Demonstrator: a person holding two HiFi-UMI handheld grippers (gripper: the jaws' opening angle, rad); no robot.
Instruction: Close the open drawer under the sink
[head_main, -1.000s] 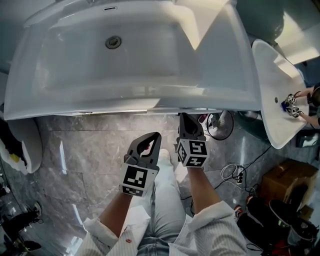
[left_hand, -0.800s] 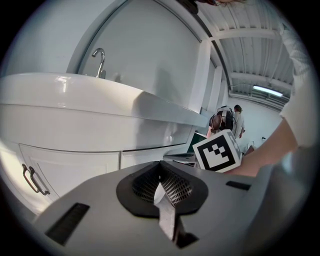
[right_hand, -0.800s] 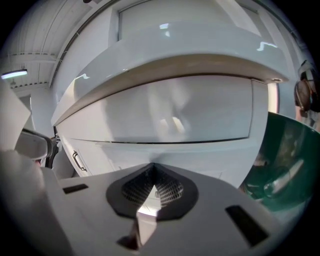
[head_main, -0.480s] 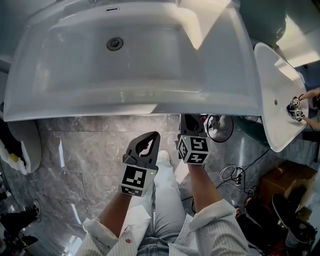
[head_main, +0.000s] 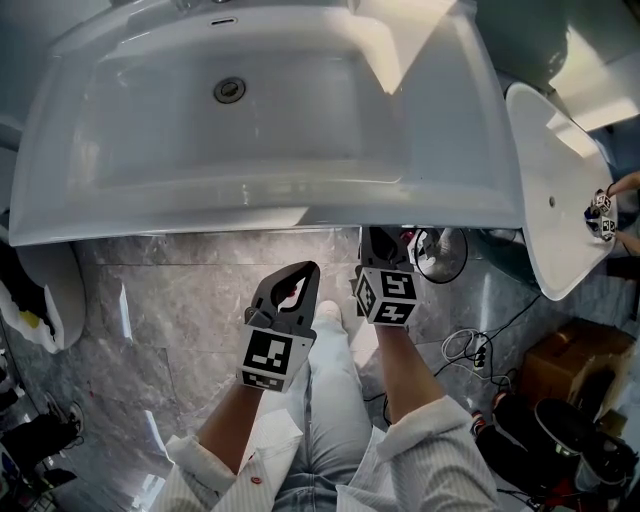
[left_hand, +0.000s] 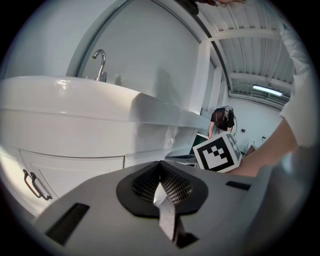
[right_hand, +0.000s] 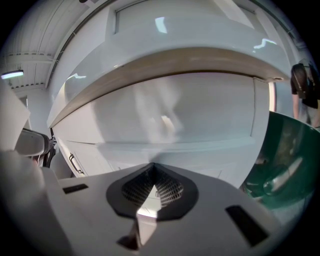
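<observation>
A wide white sink (head_main: 260, 130) fills the top of the head view. Below its rim, the white drawer front (right_hand: 175, 120) fills the right gripper view, very near the jaws. My right gripper (head_main: 378, 242) is shut and empty, and its tips reach under the sink's front rim (head_main: 300, 215); I cannot tell whether they touch the drawer front. My left gripper (head_main: 306, 270) is shut on nothing and hangs over the floor, short of the rim. From the left gripper (left_hand: 160, 162) I see white cabinet fronts (left_hand: 75, 170) and the right gripper's marker cube (left_hand: 215, 152).
A dark pull handle (left_hand: 32, 182) sits on the left cabinet front, a faucet (left_hand: 101, 62) above. A second white basin (head_main: 555, 170), a fan (head_main: 440, 250), loose cables (head_main: 465, 345) and a cardboard box (head_main: 570, 360) lie to the right on the marble floor (head_main: 170, 310).
The thin drawer edge that showed under the sink rim a second ago is no longer visible. My right gripper has moved slightly forward under the rim. The left gripper has barely moved.
</observation>
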